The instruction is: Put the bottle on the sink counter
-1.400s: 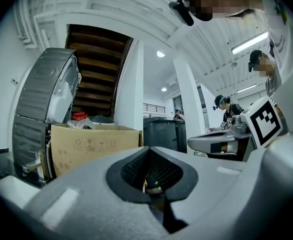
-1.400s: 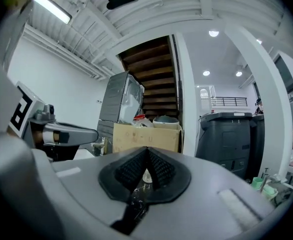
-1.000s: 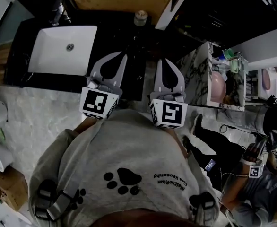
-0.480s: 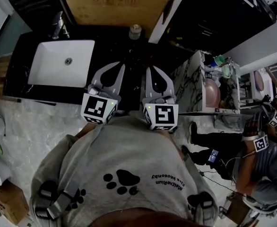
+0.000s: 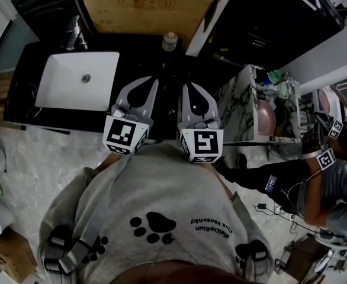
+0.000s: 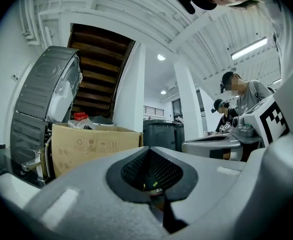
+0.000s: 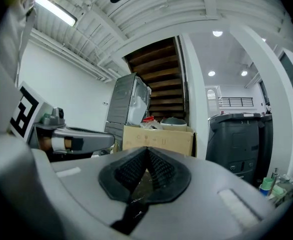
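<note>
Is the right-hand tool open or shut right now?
Shut. On the right tool the two jaws meet at their tips, with nothing between them.

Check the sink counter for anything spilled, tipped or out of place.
Nothing stands out. The bottle appears upright on the dark sink counter, right of the white basin and just in front of the cardboard box. No spill shows, though the counter is dark. The left hand-held gripper and right hand-held gripper are shut and empty.
</note>
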{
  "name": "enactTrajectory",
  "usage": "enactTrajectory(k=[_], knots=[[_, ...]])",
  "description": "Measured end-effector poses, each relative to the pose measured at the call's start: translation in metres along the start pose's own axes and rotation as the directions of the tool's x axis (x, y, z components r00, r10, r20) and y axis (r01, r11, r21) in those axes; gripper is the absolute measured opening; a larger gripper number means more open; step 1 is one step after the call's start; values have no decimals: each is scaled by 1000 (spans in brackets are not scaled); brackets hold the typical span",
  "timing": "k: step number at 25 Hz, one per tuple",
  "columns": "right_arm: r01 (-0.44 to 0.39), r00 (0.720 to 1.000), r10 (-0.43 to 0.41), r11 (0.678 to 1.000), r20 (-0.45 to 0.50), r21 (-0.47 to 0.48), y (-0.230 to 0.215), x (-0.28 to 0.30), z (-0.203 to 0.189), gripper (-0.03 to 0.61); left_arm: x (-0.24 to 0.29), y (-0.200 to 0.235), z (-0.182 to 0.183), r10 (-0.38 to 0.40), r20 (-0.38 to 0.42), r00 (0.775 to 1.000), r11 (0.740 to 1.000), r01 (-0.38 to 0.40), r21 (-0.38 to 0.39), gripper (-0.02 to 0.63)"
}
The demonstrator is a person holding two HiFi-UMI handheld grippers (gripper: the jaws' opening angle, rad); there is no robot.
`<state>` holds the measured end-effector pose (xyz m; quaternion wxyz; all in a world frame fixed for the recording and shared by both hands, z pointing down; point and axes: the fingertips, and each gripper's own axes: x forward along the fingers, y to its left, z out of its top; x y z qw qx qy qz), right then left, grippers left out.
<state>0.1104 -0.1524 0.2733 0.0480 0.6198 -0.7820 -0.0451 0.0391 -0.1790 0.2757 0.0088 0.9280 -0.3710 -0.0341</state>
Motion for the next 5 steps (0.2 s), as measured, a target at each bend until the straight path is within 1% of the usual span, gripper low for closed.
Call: enactTrajectory(k=[5], knots=[[-1,1000,1,1000,5,8,0,7,2,2,3,4,1,0,-5,1000,1000,0,10,3]])
